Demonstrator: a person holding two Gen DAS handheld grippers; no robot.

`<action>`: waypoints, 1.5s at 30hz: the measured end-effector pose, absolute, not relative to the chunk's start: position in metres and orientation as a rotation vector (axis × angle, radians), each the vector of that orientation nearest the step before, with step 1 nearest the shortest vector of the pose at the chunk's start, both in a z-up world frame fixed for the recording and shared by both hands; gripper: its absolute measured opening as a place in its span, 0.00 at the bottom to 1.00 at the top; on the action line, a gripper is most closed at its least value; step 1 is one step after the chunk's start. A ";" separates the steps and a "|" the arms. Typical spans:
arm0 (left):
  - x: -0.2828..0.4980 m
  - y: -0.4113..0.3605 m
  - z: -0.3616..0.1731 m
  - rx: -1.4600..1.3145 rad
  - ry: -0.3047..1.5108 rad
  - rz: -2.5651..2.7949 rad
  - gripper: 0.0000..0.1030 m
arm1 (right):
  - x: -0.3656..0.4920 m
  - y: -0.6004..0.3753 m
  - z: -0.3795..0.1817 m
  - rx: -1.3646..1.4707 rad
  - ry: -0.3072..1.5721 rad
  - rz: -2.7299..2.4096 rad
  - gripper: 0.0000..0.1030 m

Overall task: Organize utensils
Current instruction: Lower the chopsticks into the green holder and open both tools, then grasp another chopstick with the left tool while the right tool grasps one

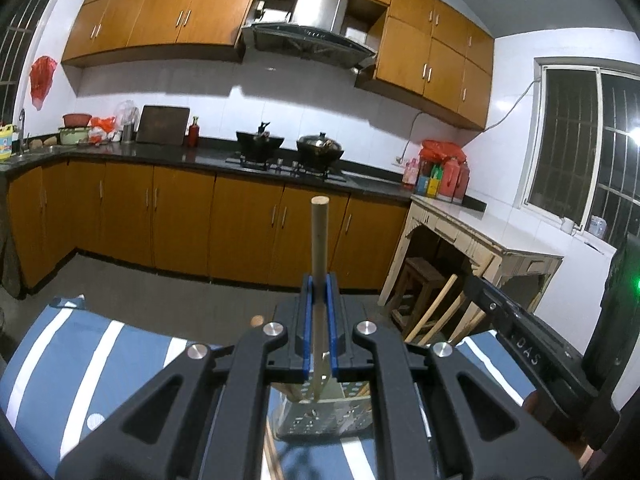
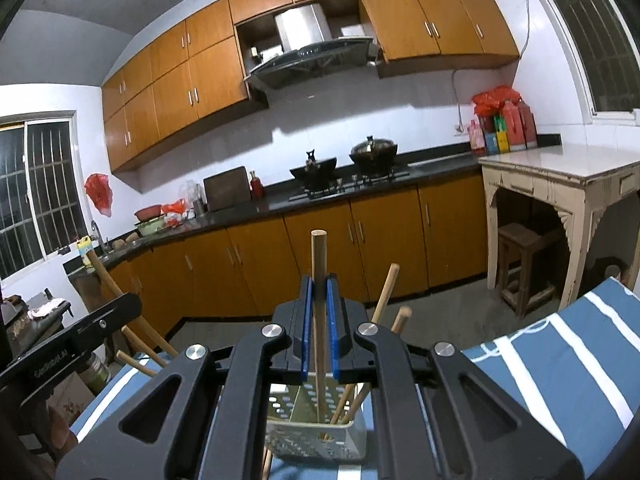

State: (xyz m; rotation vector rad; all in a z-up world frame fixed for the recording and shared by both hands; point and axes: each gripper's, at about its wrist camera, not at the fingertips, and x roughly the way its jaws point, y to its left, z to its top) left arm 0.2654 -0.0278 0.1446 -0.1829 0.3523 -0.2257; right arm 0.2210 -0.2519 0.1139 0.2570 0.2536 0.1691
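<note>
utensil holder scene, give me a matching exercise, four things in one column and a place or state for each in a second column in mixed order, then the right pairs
Things:
1. left gripper
2. perforated utensil holder
3. wooden stool
4. lidded wok

Places or states:
A. on the stove, on the dark counter
B. under the cream side table
C. standing on the blue striped cloth, wooden handles inside
D. shut on an upright wooden-handled utensil

Pairs: 1-D, 2-C, 3-B, 4-A
</note>
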 end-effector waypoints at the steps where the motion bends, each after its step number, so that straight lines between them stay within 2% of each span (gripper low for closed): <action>1: 0.265 -0.025 0.144 -0.196 0.357 -0.224 0.10 | 0.220 -0.251 0.114 0.251 0.259 0.167 0.09; 2: 0.264 -0.022 0.143 -0.201 0.360 -0.224 0.14 | 0.219 -0.251 0.114 0.245 0.261 0.164 0.10; 3: 0.263 -0.021 0.144 -0.205 0.360 -0.219 0.19 | 0.218 -0.251 0.114 0.242 0.261 0.162 0.16; 4: 0.261 -0.018 0.146 -0.208 0.356 -0.215 0.21 | 0.215 -0.251 0.116 0.238 0.259 0.159 0.27; 6: 0.256 -0.015 0.150 -0.211 0.345 -0.213 0.25 | 0.209 -0.252 0.119 0.234 0.243 0.150 0.41; 12: 0.227 -0.002 0.166 -0.226 0.299 -0.220 0.33 | 0.185 -0.260 0.133 0.225 0.217 0.129 0.41; 15: 0.205 0.006 0.171 -0.222 0.283 -0.218 0.37 | 0.167 -0.268 0.132 0.208 0.220 0.108 0.45; 19: 0.178 0.014 0.158 -0.212 0.308 -0.211 0.41 | 0.145 -0.283 0.107 0.194 0.286 0.064 0.46; 30: 0.168 0.025 0.034 -0.139 0.562 -0.090 0.42 | 0.148 -0.281 -0.018 0.224 0.656 0.003 0.45; 32: 0.173 0.025 0.011 -0.133 0.619 -0.081 0.42 | 0.156 -0.271 -0.040 0.235 0.732 0.034 0.40; 39: 0.179 0.019 -0.034 -0.153 0.736 -0.093 0.42 | 0.173 -0.247 -0.072 0.231 0.838 0.069 0.29; 45: 0.182 0.011 -0.041 -0.149 0.760 -0.110 0.42 | 0.178 -0.240 -0.080 0.211 0.861 0.075 0.28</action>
